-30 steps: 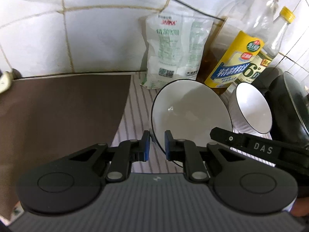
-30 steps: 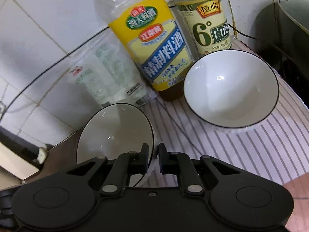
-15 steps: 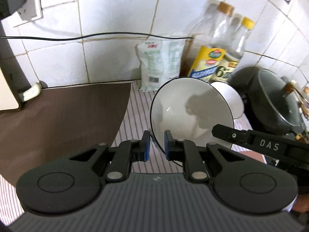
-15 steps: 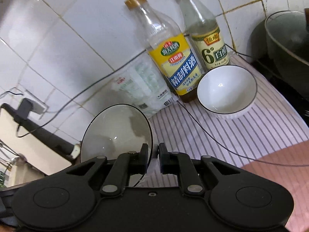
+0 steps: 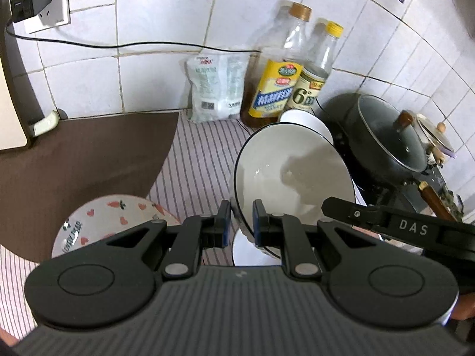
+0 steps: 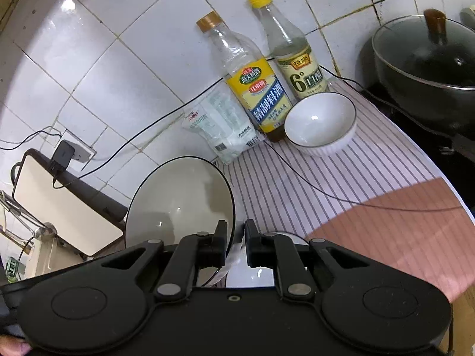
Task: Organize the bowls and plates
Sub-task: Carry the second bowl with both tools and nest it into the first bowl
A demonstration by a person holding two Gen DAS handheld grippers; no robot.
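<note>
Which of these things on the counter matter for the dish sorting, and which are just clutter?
For the job: big white bowl in both grippers, small white bowl, heart-patterned bowl.
Clutter: two bottles, white bag, lidded pot, charger.

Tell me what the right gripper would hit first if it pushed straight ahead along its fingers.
The right gripper, shut on the big bowl, points over the striped cloth. Probably the yellow-label bottle or the salt bag beside it; depth is unclear.
</note>
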